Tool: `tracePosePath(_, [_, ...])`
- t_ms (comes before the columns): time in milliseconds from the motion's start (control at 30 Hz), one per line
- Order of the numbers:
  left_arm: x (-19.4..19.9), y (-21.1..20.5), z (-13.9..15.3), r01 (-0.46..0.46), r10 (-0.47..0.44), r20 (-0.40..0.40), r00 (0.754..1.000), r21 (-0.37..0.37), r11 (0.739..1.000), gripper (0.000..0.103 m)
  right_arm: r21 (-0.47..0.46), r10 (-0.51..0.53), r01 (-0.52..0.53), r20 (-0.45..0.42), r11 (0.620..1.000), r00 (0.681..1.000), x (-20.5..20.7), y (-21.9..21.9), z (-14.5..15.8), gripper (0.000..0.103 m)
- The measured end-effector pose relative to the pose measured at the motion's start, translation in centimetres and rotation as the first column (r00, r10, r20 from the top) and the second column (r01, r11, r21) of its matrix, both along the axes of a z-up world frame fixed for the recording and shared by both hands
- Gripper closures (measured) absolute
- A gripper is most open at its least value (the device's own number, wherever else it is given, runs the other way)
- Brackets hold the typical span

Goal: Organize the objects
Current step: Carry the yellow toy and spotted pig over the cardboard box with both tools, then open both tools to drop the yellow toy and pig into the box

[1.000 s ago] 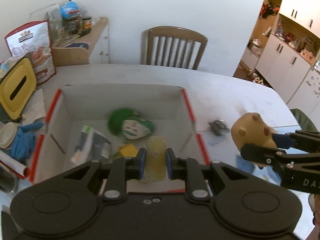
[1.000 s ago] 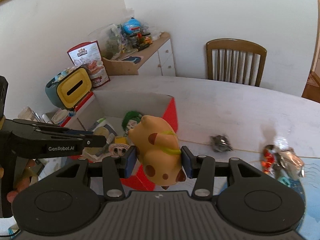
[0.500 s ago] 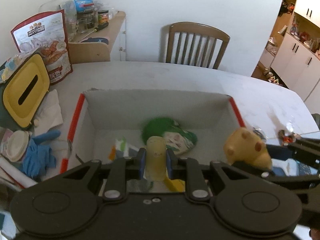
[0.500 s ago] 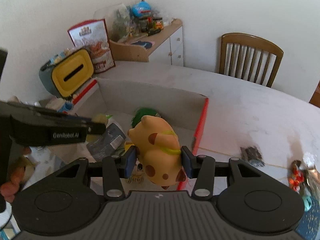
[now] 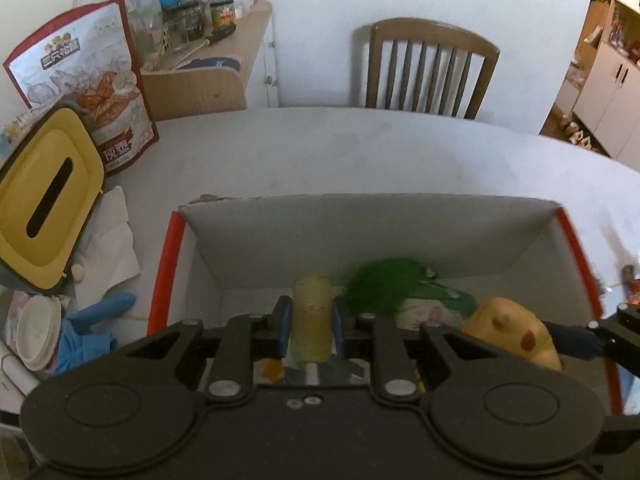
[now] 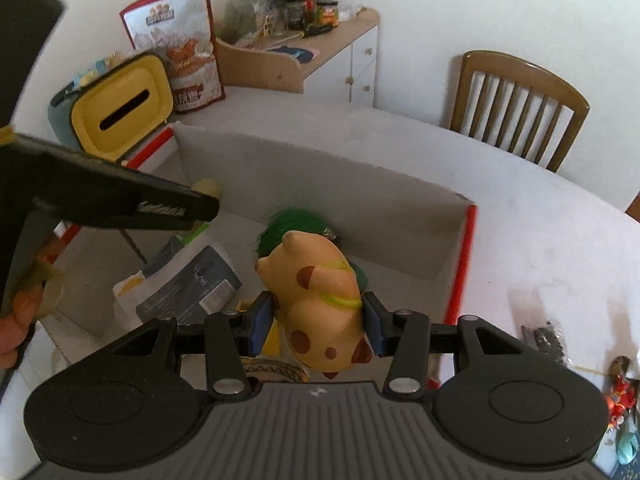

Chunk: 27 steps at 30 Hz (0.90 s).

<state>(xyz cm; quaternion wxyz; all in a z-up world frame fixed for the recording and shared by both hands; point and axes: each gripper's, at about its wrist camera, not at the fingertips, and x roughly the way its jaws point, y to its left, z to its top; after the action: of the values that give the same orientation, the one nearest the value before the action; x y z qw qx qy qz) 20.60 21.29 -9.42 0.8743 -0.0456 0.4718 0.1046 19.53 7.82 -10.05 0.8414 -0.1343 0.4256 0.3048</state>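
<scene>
Both tongs hang over the open cardboard box (image 5: 400, 232) on the white table (image 5: 360, 148); the left tongs (image 5: 308, 324) are closed on a pale yellow capsule-shaped toy (image 5: 311, 312), held upright above the box floor; the right tongs (image 6: 316, 320) are clamped on a tan spotted toy dog (image 6: 316, 300) with a yellow-green band round its body, its snout tilted up and to the left; from the left wrist view the dog (image 5: 512, 336) sits just inside the box's right, red-edged wall. In the box lie a green-haired doll (image 6: 288, 224), touching nothing held, and a dark printed packet (image 6: 188, 288) nearer the left wall. Left of the box on the table stand a yellow-lidded tissue bin (image 5: 44, 200) and a snack bag (image 5: 88, 80); a blue glove (image 5: 92, 320) lies beside the box; a wooden chair (image 5: 428, 68) stands at the far side.
</scene>
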Motion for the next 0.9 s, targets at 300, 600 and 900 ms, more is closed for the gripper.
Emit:
tracePosePath(300, [1.3, 0.4, -2.0, 0.011, -0.011, -0.063, 0.998, -0.004, 1.000, 0.084, -0.045, 0.019, -0.021, -0.035, 0.999, 0.999, 0.6, 1.1, -2.3, 0.056])
tracePosePath(600, [2.2, 0.6, -3.4, 0.020, -0.025, -0.162, 0.986, -0.031, 0.999, 0.074, -0.045, 0.039, -0.041, -0.038, 0.998, 0.999, 0.5, 1.2, -2.3, 0.055])
tracePosePath(900, [1.4, 0.0, -2.2, 0.029, -0.031, -0.120, 0.992, -0.016, 0.999, 0.036, -0.005, 0.033, -0.033, -0.024, 0.999, 0.999, 0.2, 0.4, -1.3, 0.042])
